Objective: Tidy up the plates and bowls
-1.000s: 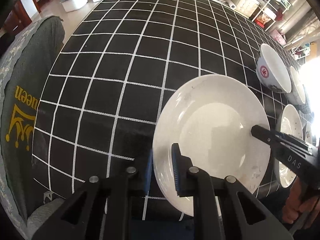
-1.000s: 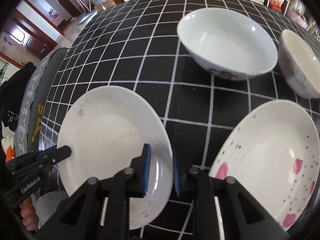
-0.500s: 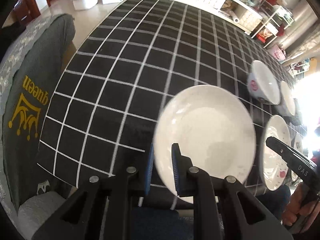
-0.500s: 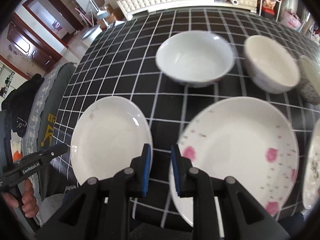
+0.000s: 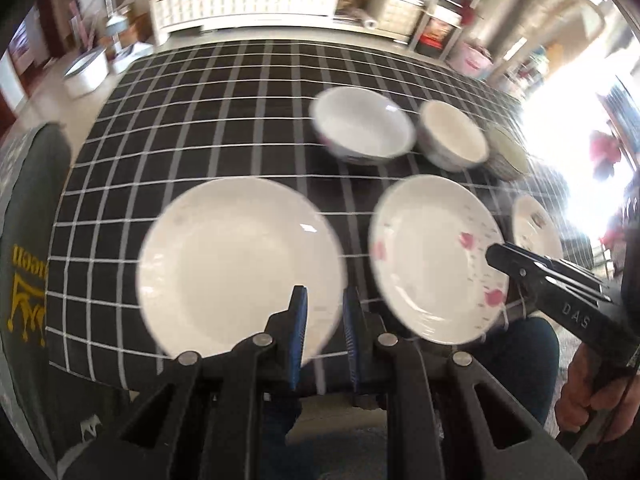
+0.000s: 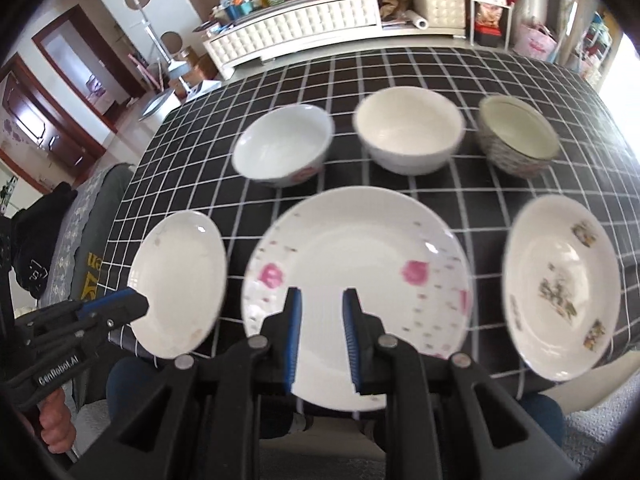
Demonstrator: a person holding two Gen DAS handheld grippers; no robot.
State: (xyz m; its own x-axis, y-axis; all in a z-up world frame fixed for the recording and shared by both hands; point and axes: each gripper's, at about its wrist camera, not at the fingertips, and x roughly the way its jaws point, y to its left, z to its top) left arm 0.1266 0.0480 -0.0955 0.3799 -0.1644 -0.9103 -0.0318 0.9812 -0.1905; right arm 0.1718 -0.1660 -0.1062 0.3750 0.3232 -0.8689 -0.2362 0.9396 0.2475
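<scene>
Plain plate: a plain white plate (image 5: 240, 264) lies flat, face up, at the near left edge of the black checked tablecloth (image 5: 224, 120); round, so no long axis; nothing on it.
Pink-flowered plate: the pink-flowered plate (image 6: 356, 276) lies flat at 3 o'clock of the plain one, apart from it; nothing on it.
Small dish: a dish with green sprigs (image 6: 560, 284) lies at 3 o'clock of the flowered plate.
Bowls: a white bowl (image 6: 282, 144), a cream bowl (image 6: 408, 128) and a patterned bowl (image 6: 518, 136) stand upright in a row at 12 o'clock of the plates, mouths up, all three with nothing inside.
Left gripper: the left gripper (image 5: 323, 320) hangs above the plain plate's near right rim, jaws narrowly parted, nothing between the pads.
Right gripper: the right gripper (image 6: 322, 316) hangs above the flowered plate's near rim, jaws a little apart, gripping nothing.
Change: a second ago both grippers sat low at the plain plate's rim; now they have risen and drawn back, and all six dishes show.
</scene>
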